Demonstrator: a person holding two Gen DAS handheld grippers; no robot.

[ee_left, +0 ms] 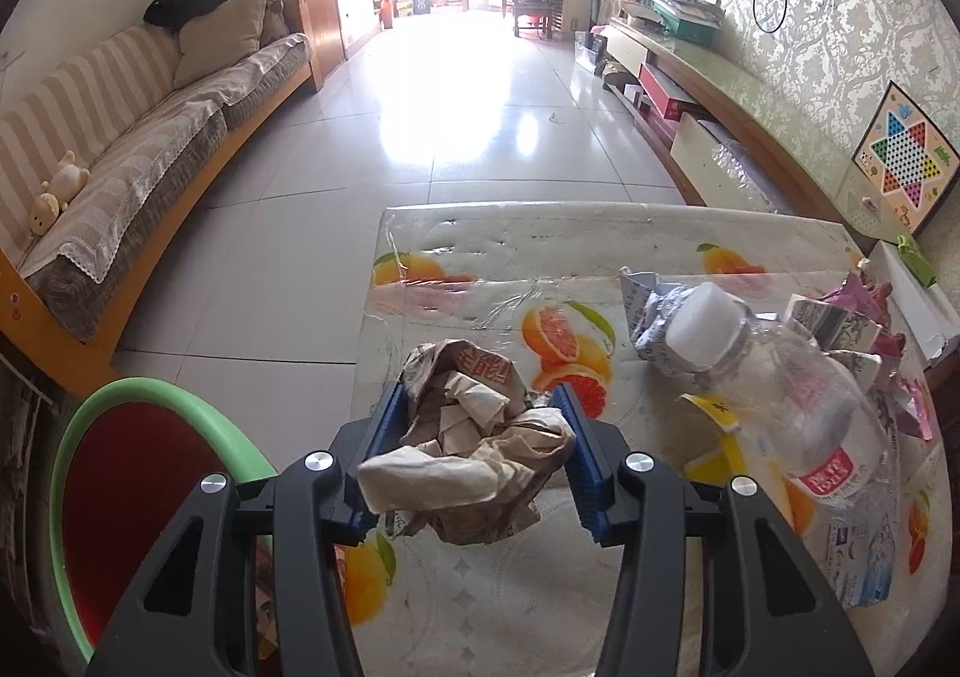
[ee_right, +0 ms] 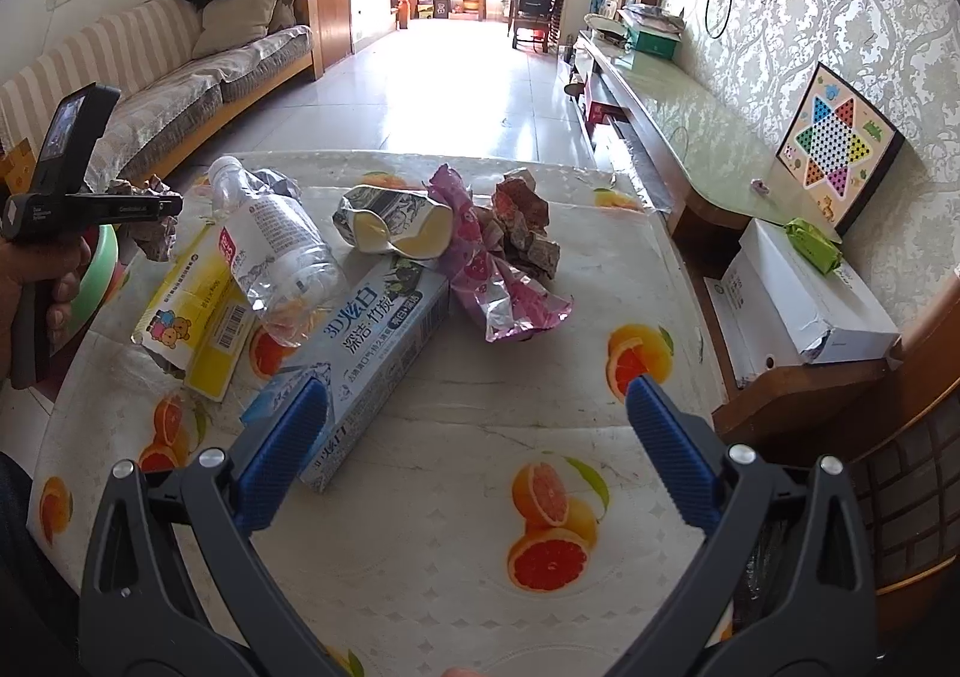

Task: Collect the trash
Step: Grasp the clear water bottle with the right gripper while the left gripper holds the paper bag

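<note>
My left gripper (ee_left: 480, 401) is shut on a crumpled brown paper bag (ee_left: 474, 437), held above the left edge of the table (ee_left: 498, 245). A red bin with a green rim (ee_left: 138, 473) stands on the floor below to the left. In the right wrist view the left gripper (ee_right: 168, 209) shows at far left with the paper wad (ee_right: 150, 239). My right gripper (ee_right: 474, 389) is open and empty above the table, its left pad over a blue toothpaste box (ee_right: 372, 353). A clear plastic bottle (ee_right: 270, 251), yellow carton (ee_right: 192, 323), crushed paper cup (ee_right: 396, 227), pink wrapper (ee_right: 486, 281) and brown wrapper (ee_right: 528, 221) lie on the table.
The table wears a fruit-print plastic cover. A white box (ee_right: 798, 299) sits on a low wooden cabinet (ee_right: 798, 395) right of the table. A long TV bench (ee_right: 678, 131) runs along the right wall, a sofa (ee_left: 138, 155) along the left. The tiled floor (ee_left: 456, 95) stretches ahead.
</note>
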